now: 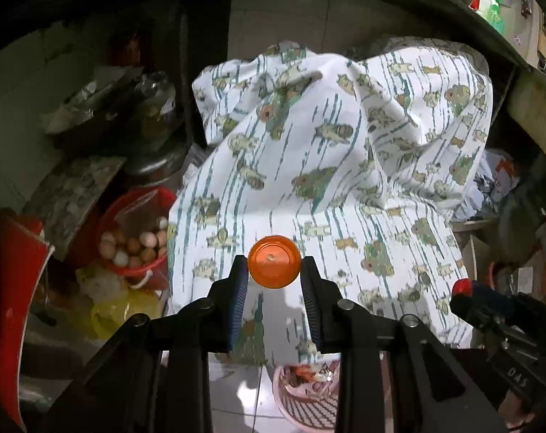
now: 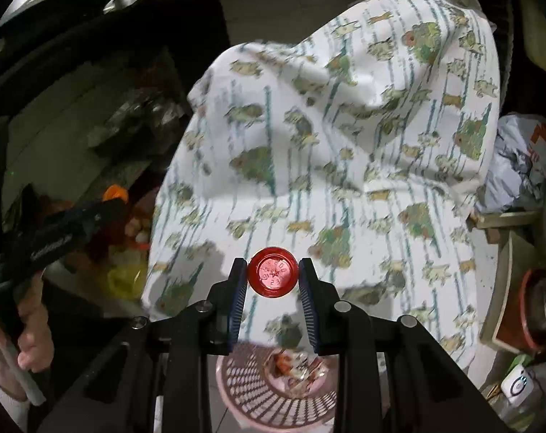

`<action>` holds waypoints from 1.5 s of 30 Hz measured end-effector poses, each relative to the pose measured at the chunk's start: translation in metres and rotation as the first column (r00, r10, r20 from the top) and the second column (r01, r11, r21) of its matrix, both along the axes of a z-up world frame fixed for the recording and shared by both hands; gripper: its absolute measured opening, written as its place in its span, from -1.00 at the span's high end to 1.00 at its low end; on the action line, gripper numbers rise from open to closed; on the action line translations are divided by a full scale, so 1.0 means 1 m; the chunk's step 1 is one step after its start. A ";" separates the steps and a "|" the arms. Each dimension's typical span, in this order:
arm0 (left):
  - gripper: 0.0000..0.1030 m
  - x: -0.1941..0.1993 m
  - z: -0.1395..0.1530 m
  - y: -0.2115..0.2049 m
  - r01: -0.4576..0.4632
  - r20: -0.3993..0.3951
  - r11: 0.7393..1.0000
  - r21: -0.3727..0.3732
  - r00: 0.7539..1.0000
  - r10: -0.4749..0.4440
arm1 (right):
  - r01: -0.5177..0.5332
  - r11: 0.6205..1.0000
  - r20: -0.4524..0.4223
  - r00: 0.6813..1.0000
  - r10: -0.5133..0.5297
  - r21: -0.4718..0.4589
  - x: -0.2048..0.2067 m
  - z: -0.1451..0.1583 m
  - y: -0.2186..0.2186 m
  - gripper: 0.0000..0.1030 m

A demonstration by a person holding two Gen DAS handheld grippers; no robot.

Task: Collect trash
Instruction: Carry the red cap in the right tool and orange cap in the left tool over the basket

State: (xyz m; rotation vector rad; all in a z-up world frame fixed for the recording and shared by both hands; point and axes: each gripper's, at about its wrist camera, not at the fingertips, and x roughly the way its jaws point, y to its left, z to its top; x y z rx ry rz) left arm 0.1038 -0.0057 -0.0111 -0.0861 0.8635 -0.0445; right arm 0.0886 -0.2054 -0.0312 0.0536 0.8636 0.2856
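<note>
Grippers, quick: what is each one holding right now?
Left gripper: shut on the orange cap.
Right gripper: shut on the red cap.

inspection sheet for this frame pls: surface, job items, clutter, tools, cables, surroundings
Surface: pale tiled floor, partly covered by a draped printed cloth.
Job's things: orange cap in the left tool; red cap in the right tool; pink slotted basket low in both views, already holding scraps.
Clutter: red bucket of eggs, yellow bag, crumpled plastic bag.
Grippers: each tool shut on its cap, both held in front of the cloth with the basket lower in view.
Cables: nothing seen.
Surroundings: dark shelving at left, counter edge with bottles at upper right.
</note>
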 end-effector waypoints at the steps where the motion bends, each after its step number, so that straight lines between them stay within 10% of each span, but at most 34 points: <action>1: 0.45 -0.003 -0.002 0.000 0.002 -0.006 1.000 -0.002 1.000 -0.002 | -0.004 1.000 -0.002 1.000 0.004 -0.005 -0.005 -0.001 0.003 0.40; 13: 0.44 -0.009 -0.054 -0.023 0.084 -0.158 0.996 0.042 0.984 -0.077 | 0.023 1.000 -0.138 0.990 -0.021 0.012 -0.011 -0.034 -0.009 0.40; 27: 0.44 0.007 -0.122 -0.027 0.098 -0.348 0.995 0.022 0.934 -0.084 | -0.066 0.996 -0.405 0.914 0.038 -0.055 -0.003 -0.140 0.001 0.40; 45: 0.44 0.006 -0.157 -0.042 0.135 -0.424 0.991 0.021 0.898 -0.113 | -0.041 0.986 -0.446 0.894 -0.036 -0.160 0.010 -0.210 0.002 0.32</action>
